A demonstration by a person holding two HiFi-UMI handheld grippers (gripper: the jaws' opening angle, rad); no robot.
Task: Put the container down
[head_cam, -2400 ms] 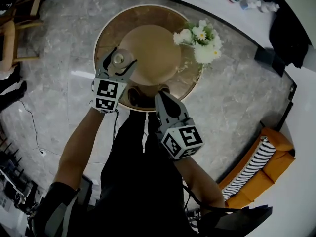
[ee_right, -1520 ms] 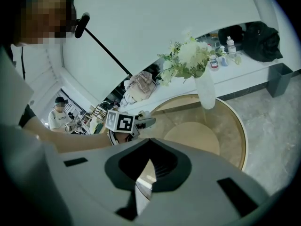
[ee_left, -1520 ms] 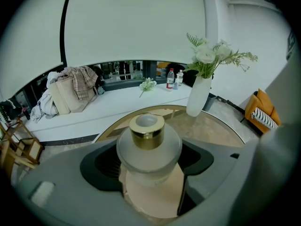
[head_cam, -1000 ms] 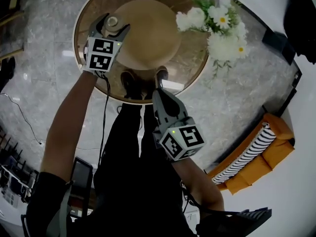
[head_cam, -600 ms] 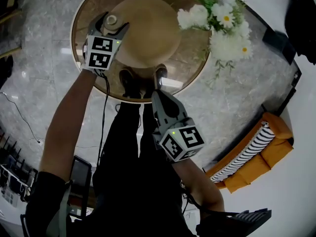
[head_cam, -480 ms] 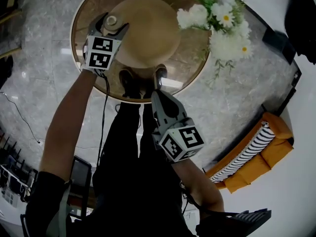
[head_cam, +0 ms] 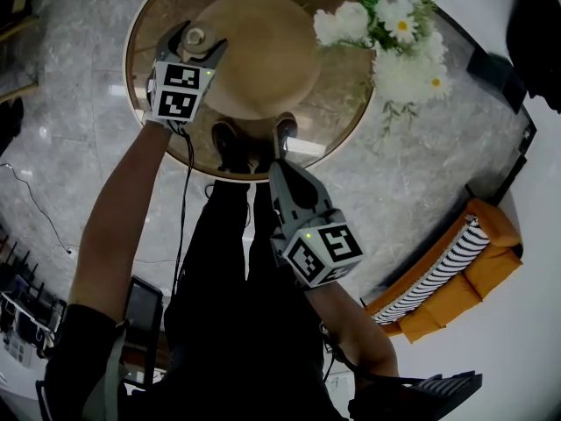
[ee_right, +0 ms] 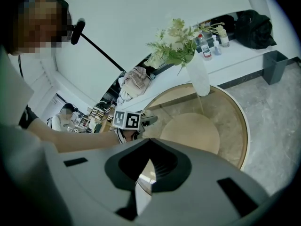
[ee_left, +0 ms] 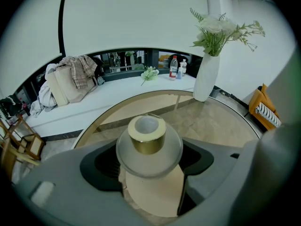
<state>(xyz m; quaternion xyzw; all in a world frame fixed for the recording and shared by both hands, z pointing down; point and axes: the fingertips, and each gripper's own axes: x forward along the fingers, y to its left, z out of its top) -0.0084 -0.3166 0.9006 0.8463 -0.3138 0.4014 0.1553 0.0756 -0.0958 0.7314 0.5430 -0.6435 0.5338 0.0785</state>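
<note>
One glass container [ee_left: 148, 140] with a gold collar sits clamped upright between the jaws of the left gripper [head_cam: 193, 47], over the left part of the one round glass table [head_cam: 131, 55]; whether its base touches the glass is unclear. One vase [ee_left: 206, 76] of white flowers stands at the table's far right. The left arm reaches out straight. The right gripper [head_cam: 282, 172] hangs at the table's near edge, jaws pressed together, empty.

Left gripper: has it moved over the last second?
No. The left gripper keeps the container at the left edge of the beige disc, the same spot as a second ago.
</note>
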